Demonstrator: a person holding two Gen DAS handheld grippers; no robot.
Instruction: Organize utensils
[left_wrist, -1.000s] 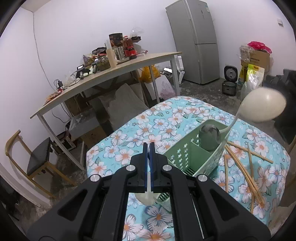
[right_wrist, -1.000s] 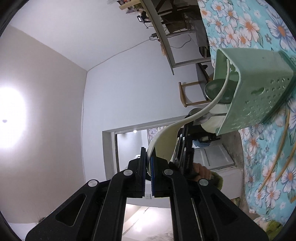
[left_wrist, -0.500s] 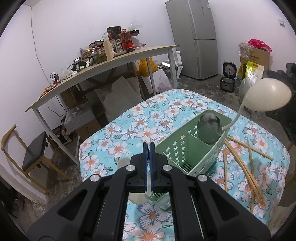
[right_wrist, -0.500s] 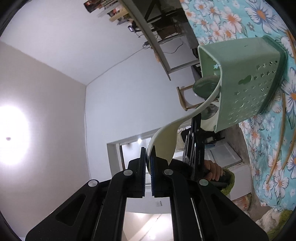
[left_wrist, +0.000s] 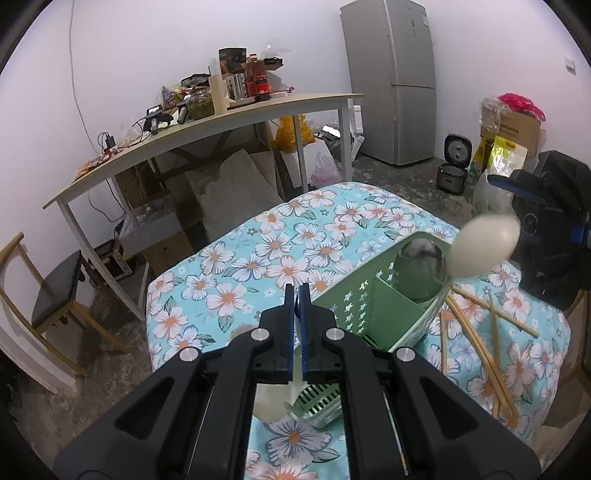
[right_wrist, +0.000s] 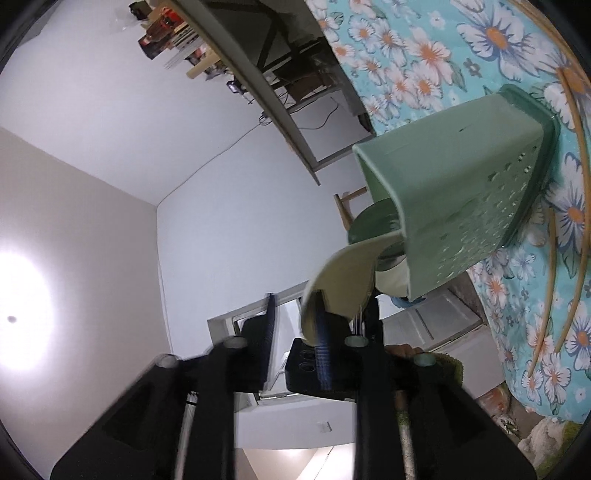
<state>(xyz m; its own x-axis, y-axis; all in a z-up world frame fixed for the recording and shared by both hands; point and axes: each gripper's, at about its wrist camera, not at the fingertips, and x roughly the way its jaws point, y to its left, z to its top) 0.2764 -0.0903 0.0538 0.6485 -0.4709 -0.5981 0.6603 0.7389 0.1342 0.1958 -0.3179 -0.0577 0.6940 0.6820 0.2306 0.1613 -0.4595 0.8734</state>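
Left wrist view showed the left gripper (left_wrist: 297, 295) with its jaws pressed nearly together on the stem of a cream spoon whose bowl (left_wrist: 271, 402) showed pale below the fingers, just beside the near corner of the green caddy (left_wrist: 369, 314). The caddy stood on the floral cloth (left_wrist: 258, 254), with a metal ladle (left_wrist: 421, 269) in its far compartment and a cream ladle (left_wrist: 484, 249) leaning out over the far rim. Loose chopsticks (left_wrist: 476, 339) lay scattered on the cloth to the right of the caddy.

From the right wrist view, the right gripper (right_wrist: 295, 314) had its jaws parted, and the cream ladle (right_wrist: 343, 280) passed between them; whether a pad touched it could not be told through the blur. Its handle ran down into the caddy (right_wrist: 461, 195).

My reading is that the step in hand was dropping the cream ladle into the caddy, the right claw letting go. Next, the right gripper should back clear without knocking the ladle or tipping the caddy; then the left one needs to lift its spoon over the rim and lower it handle-first into a free compartment. The chopsticks were not yet gathered.
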